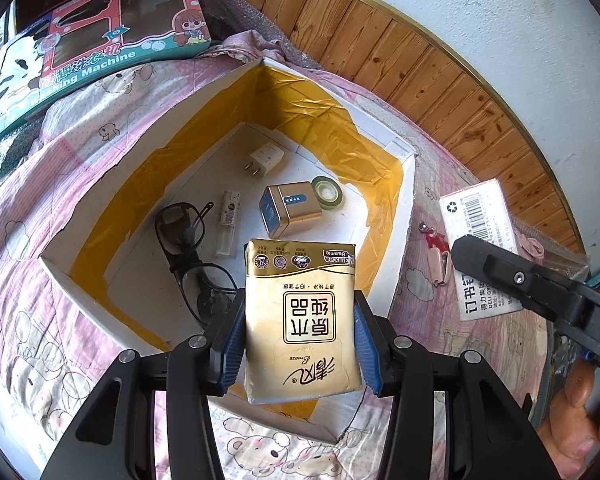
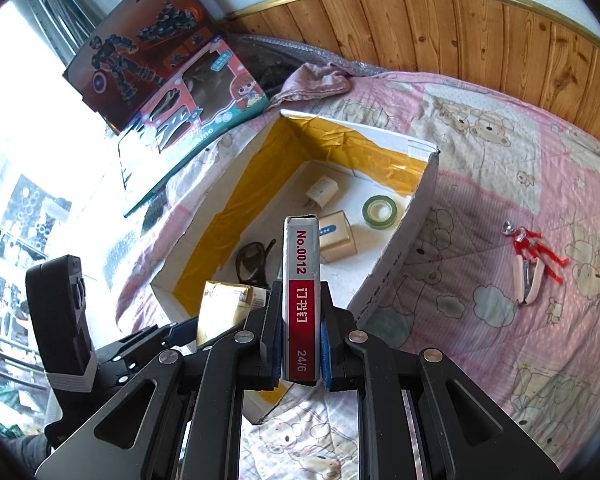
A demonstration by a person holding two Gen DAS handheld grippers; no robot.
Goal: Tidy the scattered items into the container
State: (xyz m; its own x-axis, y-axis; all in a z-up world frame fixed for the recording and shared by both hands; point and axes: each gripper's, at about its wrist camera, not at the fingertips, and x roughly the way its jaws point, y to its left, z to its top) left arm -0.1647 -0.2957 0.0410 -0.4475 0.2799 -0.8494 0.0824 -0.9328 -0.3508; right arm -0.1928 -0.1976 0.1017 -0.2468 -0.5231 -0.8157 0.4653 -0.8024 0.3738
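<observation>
Left gripper is clamping the gold tissue pack by its sides, hanging over the near end of the white box with yellow-taped walls. Right gripper is pinching the staple box on edge, poised at the box's near rim.

Already lying inside, left to right: glasses, a small white tube, a white charger, a gold tin, a tape roll.

Risks:
- tissue pack is soft, so it is likely bulging out of the pads; dropped here, it is probably landing on the glasses and bending them
- both grippers are crowding the same near corner, so they are risking a knock
- staple box is gripped narrow and tall, so it could be twisting in the pads or tipping onto the rim
- red figure and pink stapler are lying on the quilt right of the box, well apart from it, not yet tidied

Writing:
- toy carton is reading "Washing Machine"
- tissue pack is showing "Breeze" and 原木纯品
- staple box is showing "No.0012", 订书钉, "24/6"; the left view is catching its barcode and recycling mark
</observation>
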